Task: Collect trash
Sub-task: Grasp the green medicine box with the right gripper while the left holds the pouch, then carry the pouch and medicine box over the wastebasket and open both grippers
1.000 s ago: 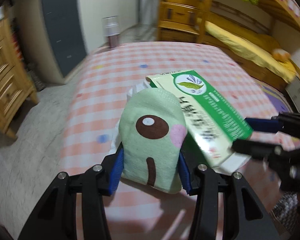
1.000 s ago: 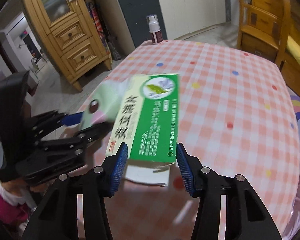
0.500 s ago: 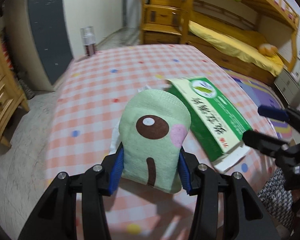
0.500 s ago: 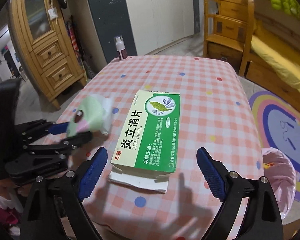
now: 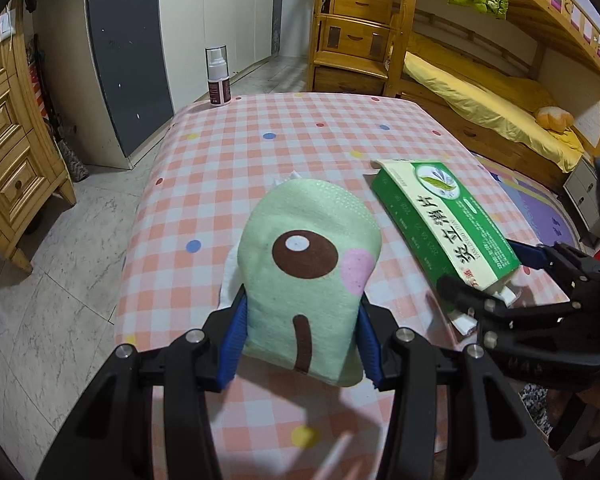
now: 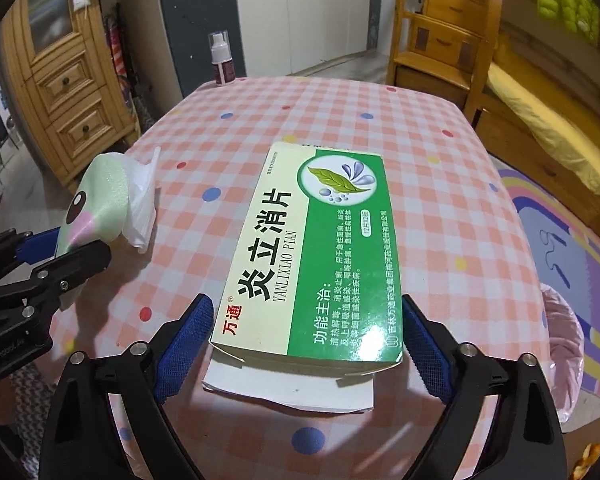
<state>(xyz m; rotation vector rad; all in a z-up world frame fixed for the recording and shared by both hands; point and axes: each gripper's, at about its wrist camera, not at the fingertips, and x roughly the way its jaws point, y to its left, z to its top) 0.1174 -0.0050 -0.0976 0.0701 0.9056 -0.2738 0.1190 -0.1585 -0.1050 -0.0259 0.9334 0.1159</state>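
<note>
We find the left tongs clamped on a soft green pouch, both blue pads pressing its lower sides, with the pouch lifted clear of the counter. A white plastic bag pokes out behind the pouch; we cannot tell whether the pads catch it as well.

The right tongs stand wide and are closing, with the near end of the green box between the pads. Neither pad appears to press the cardboard yet. The box lies flat near the counter's front edge, its end flap open and a white leaflet sliding out beneath it.

Risks, as we judge them:
- The box is empty-looking cardboard with one end open. A squeeze across that open end may crush it, so the grip may slip.
- The leaflet is loose. Lifting the box alone would probably leave the leaflet behind, or drop it over the counter edge.
- The pads sit only at the very end of the box. Held so, the far end may sag and swing.
- The left tongs hang just beside the box's left corner. A swing of either hand could knock pouch against box.
- The pouch is soft, and may creep out of the grip if jolted.

A pink-lined bin stands on the floor at the counter's right side, near the box. A spray bottle stands at the far edge, well apart from the work.
</note>
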